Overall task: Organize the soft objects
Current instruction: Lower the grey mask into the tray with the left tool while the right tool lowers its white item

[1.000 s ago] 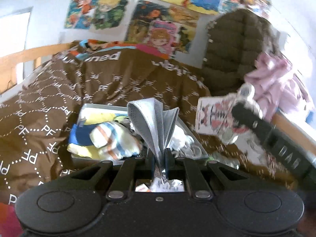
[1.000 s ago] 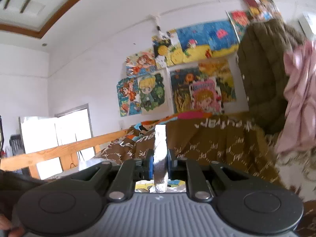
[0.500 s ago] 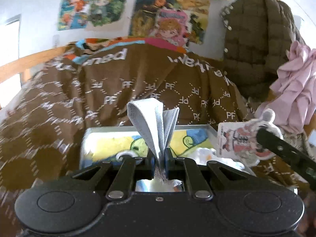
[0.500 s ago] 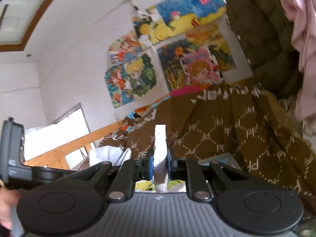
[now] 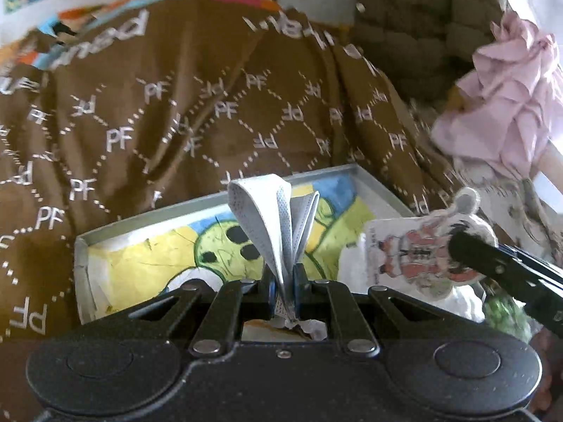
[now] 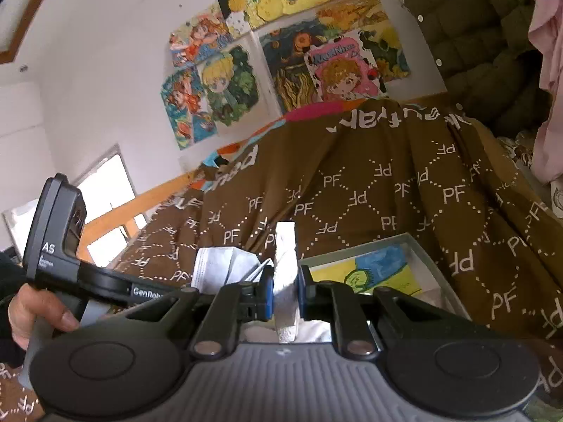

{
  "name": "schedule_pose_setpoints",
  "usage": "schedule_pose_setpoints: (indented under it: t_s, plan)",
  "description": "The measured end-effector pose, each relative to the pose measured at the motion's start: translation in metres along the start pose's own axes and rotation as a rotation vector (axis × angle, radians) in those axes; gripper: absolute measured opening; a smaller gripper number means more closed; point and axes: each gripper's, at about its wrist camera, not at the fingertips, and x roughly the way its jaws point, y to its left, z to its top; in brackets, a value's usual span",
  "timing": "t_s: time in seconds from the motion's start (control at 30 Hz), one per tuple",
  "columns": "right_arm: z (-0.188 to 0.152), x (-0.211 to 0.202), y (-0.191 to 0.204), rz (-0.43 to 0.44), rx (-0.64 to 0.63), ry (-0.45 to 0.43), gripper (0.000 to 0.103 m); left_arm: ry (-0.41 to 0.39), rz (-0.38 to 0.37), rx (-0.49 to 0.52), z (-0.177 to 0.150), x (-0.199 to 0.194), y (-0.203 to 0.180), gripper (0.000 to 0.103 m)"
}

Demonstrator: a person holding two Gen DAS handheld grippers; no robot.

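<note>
Brown bedding [image 5: 218,112], printed all over with white "PF" in a dotted diamond grid, lies behind a shallow grey tray [image 5: 197,207] lined with a yellow-and-blue cartoon sheet. Above the tray the left gripper [image 5: 283,290] pinches a folded grey-white face mask [image 5: 278,218] that stands up between its pads, and the right gripper [image 6: 284,299] is clamped on a flat white plush charm [image 5: 418,256] showing a cartoon figure in red. In the right wrist view the left tool reads "AS" and "GenRob", a hand [image 6: 33,309] grips its handle, and a pink wall poster [image 6: 343,70] carries writing too blurred to read.
</note>
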Motion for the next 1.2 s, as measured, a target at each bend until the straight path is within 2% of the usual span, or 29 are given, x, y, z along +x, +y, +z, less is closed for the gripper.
schedule_pose_setpoints:
  t_s: [0.13,0.3,0.43,0.57,0.63,0.87,0.97,1.03,1.2]
  plan:
    - [0.015,0.021,0.018,-0.007,-0.001,0.057,0.015,-0.011,-0.056,-0.025,-0.003,0.001,0.015,0.010]
    - [0.030,0.043,0.029,-0.023,0.007,0.133,0.015,-0.085,-0.122,-0.158,-0.023,0.005,0.034,0.010]
    - [0.030,0.056,0.029,-0.072,0.057,0.203,0.015,-0.070,-0.154,-0.232,-0.035,0.005,0.047,0.010]
    - [0.028,0.066,0.027,-0.105,0.076,0.280,0.015,-0.029,-0.187,-0.285,-0.032,0.007,0.059,0.010]
    - [0.028,0.071,0.026,-0.122,0.082,0.309,0.015,0.028,-0.197,-0.324,-0.028,0.012,0.062,0.011]
    - [0.023,0.082,0.024,-0.179,0.035,0.329,0.019,0.099,-0.167,-0.278,-0.023,0.022,0.053,0.015]
    - [0.019,0.084,0.028,-0.215,-0.010,0.330,0.023,0.080,-0.135,-0.229,-0.025,0.022,0.045,0.017]
    - [0.016,0.086,0.030,-0.225,-0.035,0.332,0.030,0.074,-0.121,-0.222,-0.028,0.021,0.042,0.017]
    - [0.011,0.083,0.036,-0.250,-0.102,0.352,0.039,0.065,-0.075,-0.197,-0.031,0.015,0.037,0.025]
